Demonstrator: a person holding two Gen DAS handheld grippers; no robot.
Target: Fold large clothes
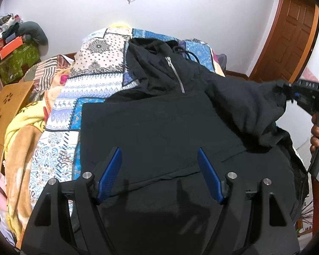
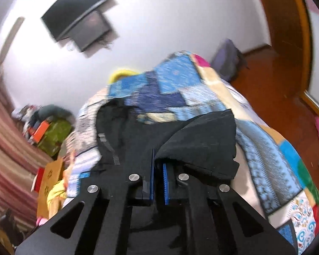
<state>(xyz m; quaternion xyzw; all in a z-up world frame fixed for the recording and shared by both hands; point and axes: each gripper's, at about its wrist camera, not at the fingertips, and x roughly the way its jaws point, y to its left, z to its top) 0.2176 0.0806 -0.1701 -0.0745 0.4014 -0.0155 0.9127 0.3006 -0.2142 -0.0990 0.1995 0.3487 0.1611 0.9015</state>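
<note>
A black hooded jacket with a short silver zip lies spread on a patchwork bed cover. My left gripper hovers open over the jacket's lower front, nothing between its blue pads. In the left wrist view the right gripper sits at the right edge, held by a hand, pinching the end of the jacket's sleeve and lifting it. In the right wrist view my right gripper is shut on the black sleeve, which drapes over its right finger.
The bed cover runs to the far wall. A wooden box and a yellow-orange blanket lie at the bed's left. A cluttered green box stands far left. A wooden door is at the right, a screen on the wall.
</note>
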